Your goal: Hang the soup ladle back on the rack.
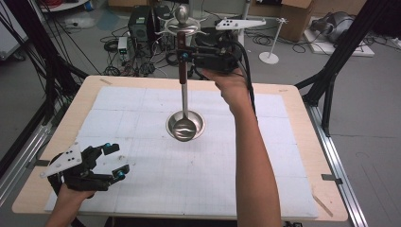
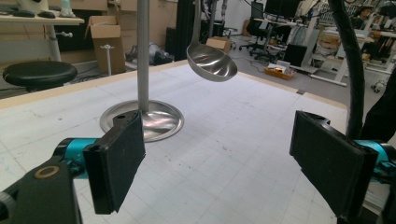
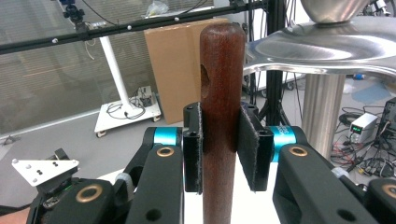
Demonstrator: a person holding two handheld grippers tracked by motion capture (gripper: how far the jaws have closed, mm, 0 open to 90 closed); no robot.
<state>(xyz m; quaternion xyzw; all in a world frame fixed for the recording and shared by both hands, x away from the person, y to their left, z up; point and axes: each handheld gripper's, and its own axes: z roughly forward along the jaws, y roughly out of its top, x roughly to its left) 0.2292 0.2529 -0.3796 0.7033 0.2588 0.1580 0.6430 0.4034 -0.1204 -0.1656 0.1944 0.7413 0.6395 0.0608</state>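
A steel ladle with a dark wooden handle (image 3: 222,116) hangs upright in the air, and my right gripper (image 3: 220,154) is shut on that handle. In the high view the right gripper (image 1: 184,56) holds the ladle (image 1: 182,71) close beside the top of a metal utensil stand (image 1: 182,26). The ladle's bowl (image 2: 211,60) floats above the table, just right of the stand's pole (image 2: 143,51) and round base (image 2: 142,120). My left gripper (image 1: 115,161) rests low at the front left, open and holding nothing, its pads (image 2: 116,163) wide apart.
A white gridded mat (image 1: 156,179) covers the wooden table (image 1: 307,142). The stand's curved top plate (image 3: 327,46) hangs close to the right of the held handle. Cables, boxes and black frame legs lie beyond the table's far edge.
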